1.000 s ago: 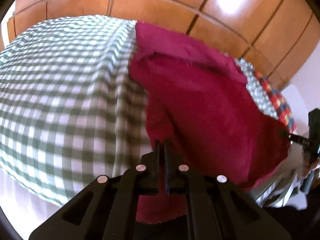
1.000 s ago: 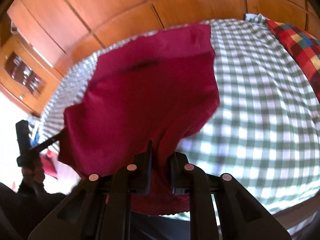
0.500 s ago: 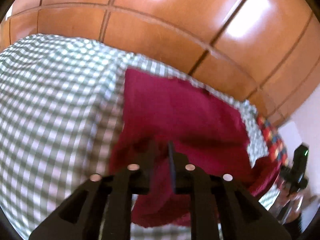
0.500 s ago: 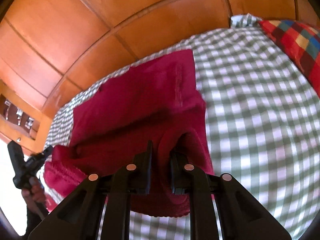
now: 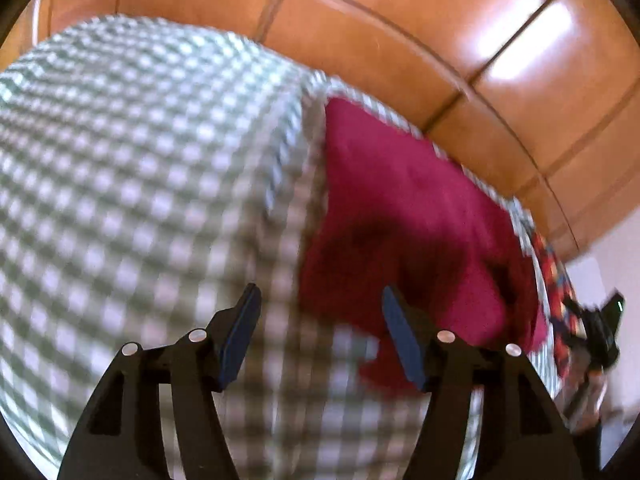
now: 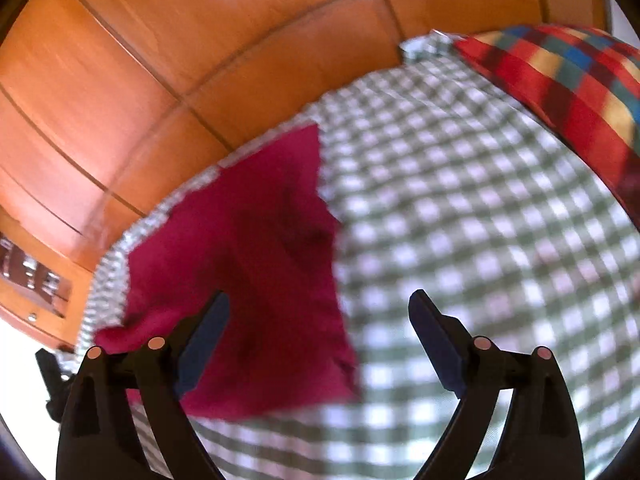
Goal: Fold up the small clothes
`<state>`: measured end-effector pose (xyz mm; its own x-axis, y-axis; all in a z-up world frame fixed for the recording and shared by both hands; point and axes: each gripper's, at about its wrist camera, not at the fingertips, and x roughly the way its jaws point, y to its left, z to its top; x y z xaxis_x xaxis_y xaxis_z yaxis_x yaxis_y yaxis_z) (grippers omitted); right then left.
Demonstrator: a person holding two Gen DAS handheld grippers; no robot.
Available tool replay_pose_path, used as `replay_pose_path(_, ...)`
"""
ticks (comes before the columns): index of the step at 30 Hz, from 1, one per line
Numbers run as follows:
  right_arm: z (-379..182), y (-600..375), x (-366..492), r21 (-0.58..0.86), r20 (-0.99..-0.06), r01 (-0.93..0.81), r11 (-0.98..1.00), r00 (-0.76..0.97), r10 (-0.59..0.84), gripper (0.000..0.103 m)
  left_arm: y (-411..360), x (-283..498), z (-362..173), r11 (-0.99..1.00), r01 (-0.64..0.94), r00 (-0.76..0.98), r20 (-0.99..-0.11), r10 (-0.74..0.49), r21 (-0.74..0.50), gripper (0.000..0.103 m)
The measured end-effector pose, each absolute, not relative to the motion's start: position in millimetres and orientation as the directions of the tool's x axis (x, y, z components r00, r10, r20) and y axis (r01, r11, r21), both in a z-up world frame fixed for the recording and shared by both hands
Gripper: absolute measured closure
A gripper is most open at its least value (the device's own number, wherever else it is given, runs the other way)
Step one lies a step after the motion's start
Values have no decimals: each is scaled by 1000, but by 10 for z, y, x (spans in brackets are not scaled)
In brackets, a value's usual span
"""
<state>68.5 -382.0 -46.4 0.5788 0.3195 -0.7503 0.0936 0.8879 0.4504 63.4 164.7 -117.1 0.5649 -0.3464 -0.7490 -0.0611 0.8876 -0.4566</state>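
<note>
Left wrist: crimson cloth (image 5: 404,216) lies folded, rumpled; both claws wide apart, empty.

A home bedroom was shown: a bed (image 6: 480,220) covered with a green-and-white checked sheet, a multicoloured checked pillow (image 6: 560,80) at its far right, and glossy wooden wardrobe panels (image 5: 400,20) along the far side.

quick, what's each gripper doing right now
left gripper: open, holding nothing, red cloth lying ahead.
right gripper: open, holding nothing.
</note>
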Motion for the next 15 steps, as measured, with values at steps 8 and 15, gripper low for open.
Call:
replay_pose_path(8,-746,-3684,555,397,-791,58,916,528,309,18,1396,396,-1367,908,-23,535,-772,-343,-419,35)
replay_pose_path(15,-925,-3398,760,380,-808,34,924,499,314,67,1406,863,-1421,845,-132,558,-744,-368,-518,28)
